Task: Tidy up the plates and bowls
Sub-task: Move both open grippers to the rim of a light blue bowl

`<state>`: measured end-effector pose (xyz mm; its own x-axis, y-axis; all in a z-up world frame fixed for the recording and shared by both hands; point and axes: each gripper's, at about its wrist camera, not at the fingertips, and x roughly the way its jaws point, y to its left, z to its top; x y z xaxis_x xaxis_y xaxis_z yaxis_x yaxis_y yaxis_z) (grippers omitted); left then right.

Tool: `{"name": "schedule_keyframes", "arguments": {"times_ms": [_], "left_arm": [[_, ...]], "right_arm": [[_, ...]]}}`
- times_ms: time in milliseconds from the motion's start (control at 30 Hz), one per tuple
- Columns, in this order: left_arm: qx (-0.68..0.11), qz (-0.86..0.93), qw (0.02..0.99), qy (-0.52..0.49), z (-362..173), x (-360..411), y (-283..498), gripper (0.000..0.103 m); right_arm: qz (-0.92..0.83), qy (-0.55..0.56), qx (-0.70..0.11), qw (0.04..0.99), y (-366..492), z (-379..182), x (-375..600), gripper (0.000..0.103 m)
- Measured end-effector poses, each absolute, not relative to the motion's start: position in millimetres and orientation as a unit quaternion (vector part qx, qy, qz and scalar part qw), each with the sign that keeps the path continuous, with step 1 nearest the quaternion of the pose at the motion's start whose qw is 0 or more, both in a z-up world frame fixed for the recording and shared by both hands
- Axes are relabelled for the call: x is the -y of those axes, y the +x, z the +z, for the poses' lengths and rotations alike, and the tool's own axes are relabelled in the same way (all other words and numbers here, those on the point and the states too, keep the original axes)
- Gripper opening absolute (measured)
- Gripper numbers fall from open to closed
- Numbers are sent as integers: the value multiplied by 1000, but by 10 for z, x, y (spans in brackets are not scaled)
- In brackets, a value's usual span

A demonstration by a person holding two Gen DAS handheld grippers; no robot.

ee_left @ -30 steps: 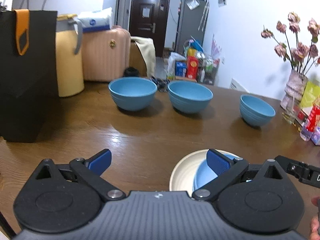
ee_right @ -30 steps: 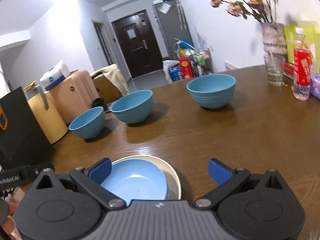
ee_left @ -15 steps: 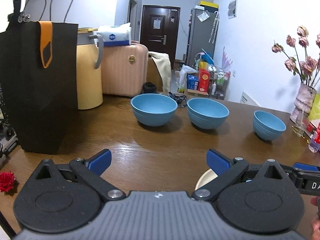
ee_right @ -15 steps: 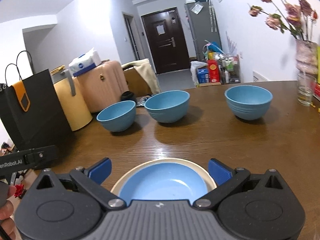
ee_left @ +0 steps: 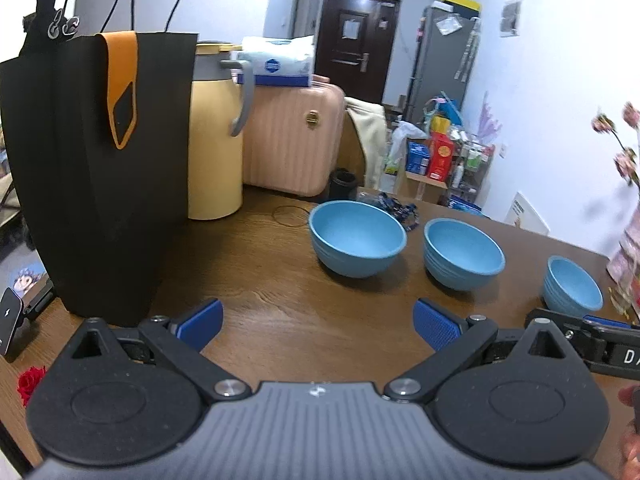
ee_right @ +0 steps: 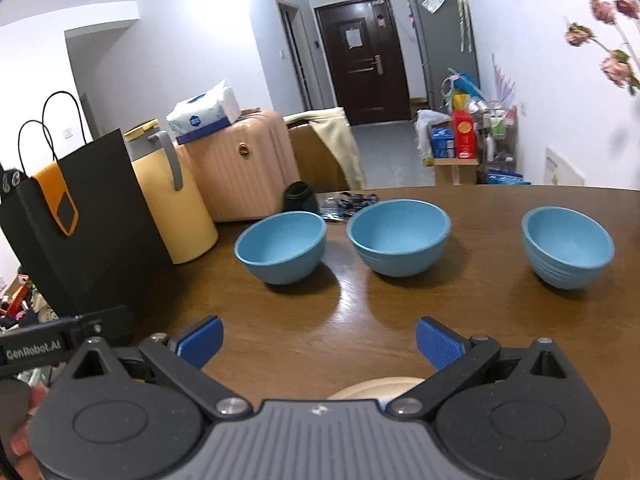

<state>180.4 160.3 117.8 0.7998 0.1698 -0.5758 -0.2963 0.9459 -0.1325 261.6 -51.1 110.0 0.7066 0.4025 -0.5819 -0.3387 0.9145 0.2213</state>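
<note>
Both grippers, left (ee_left: 318,326) and right (ee_right: 319,342), gape empty over the brown table (ee_right: 500,312); three blue bowls (ee_right: 398,242) line up, dark door (ee_right: 358,60) beyond.

**Hidden and cut off**

The cream plate (ee_right: 380,388) showed only as a sliver past the right gripper's (ee_right: 318,342) body, which covered the rest. Off to the left gripper's (ee_left: 318,322) right, the flowers (ee_left: 618,140) were blurred and cut by the frame edge. The vase (ee_left: 628,248) below was smeared too.

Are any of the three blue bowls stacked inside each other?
No: the left bowl, middle bowl and right bowl each stand apart on the table.
</note>
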Motion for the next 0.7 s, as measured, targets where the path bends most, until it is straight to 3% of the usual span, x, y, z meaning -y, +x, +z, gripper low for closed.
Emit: {"name": "schedule_keyframes", "arguments": {"times_ms": [467,700], "left_arm": [[-349,173,895,-217,1064,-2234,2833,103],[-371,183,872,-262,878,-2491,3447,103]], "right_arm": [[208,8,-360,909,3869,1209,-386,103],[196,4,-385,902,4556,1029,-605,94]]}}
